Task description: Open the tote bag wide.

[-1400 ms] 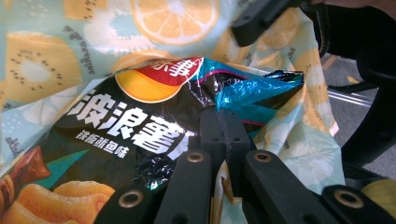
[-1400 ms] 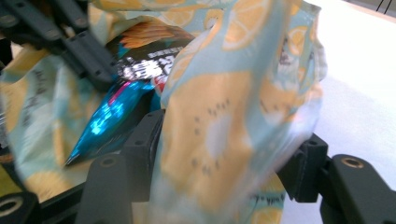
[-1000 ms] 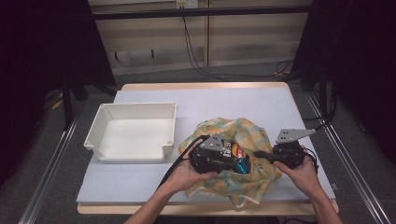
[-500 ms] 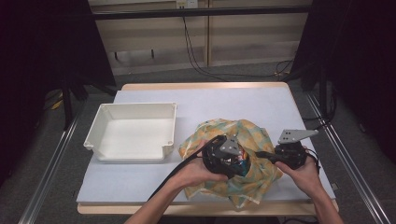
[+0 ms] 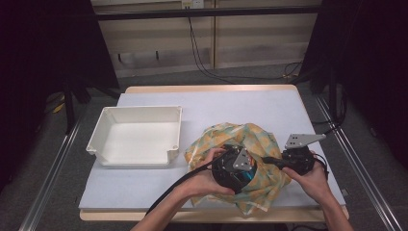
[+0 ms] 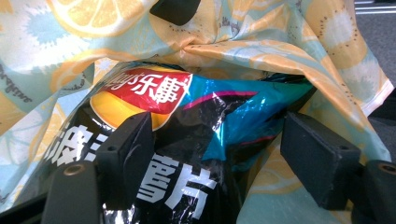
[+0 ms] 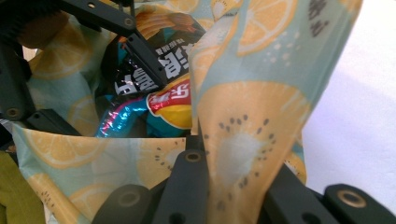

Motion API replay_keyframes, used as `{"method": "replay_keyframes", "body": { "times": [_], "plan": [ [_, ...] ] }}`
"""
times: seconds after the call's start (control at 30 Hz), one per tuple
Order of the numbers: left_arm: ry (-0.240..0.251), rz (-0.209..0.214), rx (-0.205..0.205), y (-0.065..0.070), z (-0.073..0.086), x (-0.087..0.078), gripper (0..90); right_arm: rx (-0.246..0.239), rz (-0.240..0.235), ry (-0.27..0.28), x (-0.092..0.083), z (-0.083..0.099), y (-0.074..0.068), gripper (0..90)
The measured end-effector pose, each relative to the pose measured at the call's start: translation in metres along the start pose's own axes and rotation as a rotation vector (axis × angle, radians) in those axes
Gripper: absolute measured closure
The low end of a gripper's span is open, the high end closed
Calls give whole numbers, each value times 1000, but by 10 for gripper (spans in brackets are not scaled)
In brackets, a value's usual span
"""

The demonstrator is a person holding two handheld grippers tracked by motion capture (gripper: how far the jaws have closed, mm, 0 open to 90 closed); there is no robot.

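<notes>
Two grippers work at a fruit-print bag (image 5: 260,144) lying on the white mat (image 5: 216,106) at the near right of the table, just right of an empty white tray (image 5: 137,137). Right gripper (image 7: 205,186) is clamped on the bag's rim fabric, jaws pinched together with a fold of cloth between them, lifting that edge so the mouth gapes. Left gripper (image 6: 219,154) has its jaws spread wide, nothing between them yet, reaching into the opening over a black chip packet (image 6: 159,140) with a red-and-yellow logo. One jaw appears to be touching the packet's face; the other sits off its edge over a blue crinkled corner. Packet sits inside the bag, partly covered by the fabric.

Step in hand, judging from the layout: pulling the packet out of the bag, likely bound for the tray. Next move needs the left jaws brought around a foil edge or corner and closed gently, since the packet is slick and puffy, while the right hand (image 5: 312,175) holds the mouth open.
</notes>
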State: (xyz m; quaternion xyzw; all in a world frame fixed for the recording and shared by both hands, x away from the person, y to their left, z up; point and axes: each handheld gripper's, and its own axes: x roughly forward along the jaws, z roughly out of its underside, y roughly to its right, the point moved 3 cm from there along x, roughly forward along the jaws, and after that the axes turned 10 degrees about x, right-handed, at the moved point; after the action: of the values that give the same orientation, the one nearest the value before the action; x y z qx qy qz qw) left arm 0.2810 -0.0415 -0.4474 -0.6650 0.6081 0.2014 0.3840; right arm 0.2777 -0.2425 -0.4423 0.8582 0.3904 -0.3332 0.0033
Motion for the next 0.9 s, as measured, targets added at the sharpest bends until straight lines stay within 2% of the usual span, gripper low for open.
{"method": "replay_keyframes", "body": {
  "times": [0.03,0.07,0.13,0.27,0.33,0.4,0.43,0.47,0.57,0.6,0.63,0.7,0.73,0.8,0.83,0.9],
  "plan": [
    [-7,-5,1,-1,1,-2,455,1,3,-2,0,1,0,900],
    [-6,-8,0,-2,1,-2,508,1,1,-2,0,1,0,900],
    [-12,5,-2,-2,1,-3,694,-3,-1,-5,1,1,0,900],
    [-15,0,-18,-3,3,-1,836,-3,-5,-5,2,1,-1,900],
    [-16,13,-45,-6,4,-3,897,-2,-2,-7,2,1,-1,900],
    [-3,21,-69,-7,4,-4,900,-2,-4,-6,2,1,-1,900],
    [4,9,-86,-7,5,-4,900,1,-5,-3,1,1,0,900],
    [12,25,-100,-8,5,-6,900,1,-2,-3,1,1,0,900],
    [82,46,-171,-14,8,-15,900,8,11,2,0,1,2,897],
    [82,46,-171,-14,8,-15,900,8,11,2,0,1,2,897],
    [116,43,-194,-17,9,-21,900,18,23,12,-1,1,5,888],
    [148,39,-207,-18,9,-28,900,34,36,20,-1,0,8,897],
    [148,39,-207,-18,9,-28,900,37,56,19,-1,0,10,900],
    [188,43,-228,-20,8,-37,900,48,60,18,0,1,14,900],
    [186,53,-223,-21,9,-42,900,56,74,17,0,2,16,900],
    [219,46,-255,-24,10,-48,900,71,85,15,1,3,20,900]
  ]
}}
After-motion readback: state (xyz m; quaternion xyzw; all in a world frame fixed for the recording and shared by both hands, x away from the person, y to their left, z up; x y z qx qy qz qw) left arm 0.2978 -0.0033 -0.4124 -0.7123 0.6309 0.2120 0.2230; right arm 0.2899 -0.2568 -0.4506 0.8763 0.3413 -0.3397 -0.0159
